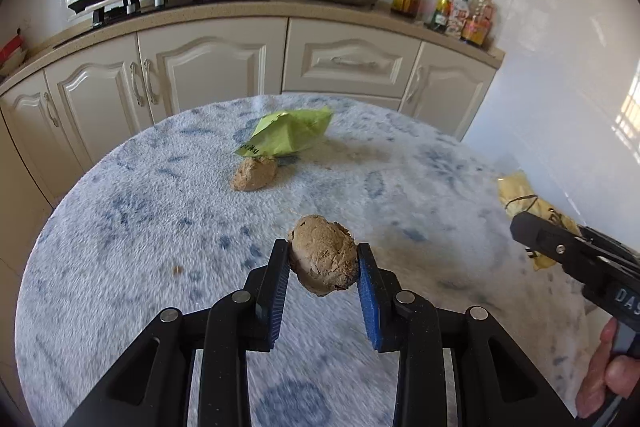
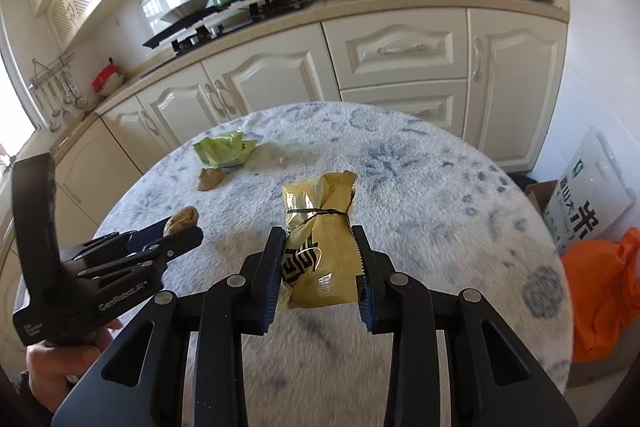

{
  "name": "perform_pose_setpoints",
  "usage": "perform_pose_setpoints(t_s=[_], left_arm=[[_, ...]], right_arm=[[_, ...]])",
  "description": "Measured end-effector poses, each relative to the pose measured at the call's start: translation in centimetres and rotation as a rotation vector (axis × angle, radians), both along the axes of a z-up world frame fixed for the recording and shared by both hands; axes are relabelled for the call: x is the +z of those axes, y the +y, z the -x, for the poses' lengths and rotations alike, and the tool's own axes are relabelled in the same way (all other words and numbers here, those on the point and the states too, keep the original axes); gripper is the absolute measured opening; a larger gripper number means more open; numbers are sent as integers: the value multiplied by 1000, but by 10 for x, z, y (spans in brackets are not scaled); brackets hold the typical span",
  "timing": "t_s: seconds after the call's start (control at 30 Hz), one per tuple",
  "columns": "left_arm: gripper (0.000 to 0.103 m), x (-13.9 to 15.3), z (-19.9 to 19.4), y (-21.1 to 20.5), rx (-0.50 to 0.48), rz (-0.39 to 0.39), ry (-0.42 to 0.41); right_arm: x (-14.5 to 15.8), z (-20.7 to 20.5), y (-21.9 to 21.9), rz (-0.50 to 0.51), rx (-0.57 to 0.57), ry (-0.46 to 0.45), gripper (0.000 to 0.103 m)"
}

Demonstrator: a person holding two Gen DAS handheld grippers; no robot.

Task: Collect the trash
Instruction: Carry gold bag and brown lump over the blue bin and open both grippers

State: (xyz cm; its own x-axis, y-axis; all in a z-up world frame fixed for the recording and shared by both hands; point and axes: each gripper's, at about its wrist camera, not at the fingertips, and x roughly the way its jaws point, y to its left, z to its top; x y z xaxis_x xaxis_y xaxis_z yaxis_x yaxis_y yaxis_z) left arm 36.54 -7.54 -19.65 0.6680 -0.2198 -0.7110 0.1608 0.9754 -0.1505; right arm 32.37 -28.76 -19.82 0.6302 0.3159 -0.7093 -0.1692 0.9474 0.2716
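My left gripper (image 1: pixel 323 255) is shut on a brown paper ball (image 1: pixel 323 255) and holds it above the round table (image 1: pixel 120 227); the ball also shows in the right wrist view (image 2: pixel 182 218). My right gripper (image 2: pixel 318 247) is shut on a yellow snack wrapper (image 2: pixel 320 239) over the table's middle; the wrapper also shows in the left wrist view (image 1: pixel 520 199). A second brown paper ball (image 1: pixel 255 173) lies on the table in front of a green wrapper (image 1: pixel 290 135). Both also show in the right wrist view: ball (image 2: pixel 210 179), green wrapper (image 2: pixel 225 153).
The table (image 2: pixel 440 187) has a fuzzy white and blue cover. Kitchen cabinets (image 1: pixel 224 63) with a stove, pans and bottles stand behind it. An orange bag (image 2: pixel 600 287) and a cardboard box (image 2: pixel 580 195) sit on the floor to the right.
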Motion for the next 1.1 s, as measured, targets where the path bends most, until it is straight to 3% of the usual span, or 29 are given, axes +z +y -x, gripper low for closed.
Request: perform_pose_setpoints(t_s=[0.57, 0.9, 1.1], left_arm=[[29, 93, 164, -37, -136, 52, -230], [29, 124, 214, -81, -246, 88, -288], [29, 130, 224, -114, -325, 115, -302]], right_arm=[[74, 119, -52, 8, -101, -140, 32], [105, 166, -103, 28, -216, -216, 32], [110, 188, -141, 51, -310, -236, 32]])
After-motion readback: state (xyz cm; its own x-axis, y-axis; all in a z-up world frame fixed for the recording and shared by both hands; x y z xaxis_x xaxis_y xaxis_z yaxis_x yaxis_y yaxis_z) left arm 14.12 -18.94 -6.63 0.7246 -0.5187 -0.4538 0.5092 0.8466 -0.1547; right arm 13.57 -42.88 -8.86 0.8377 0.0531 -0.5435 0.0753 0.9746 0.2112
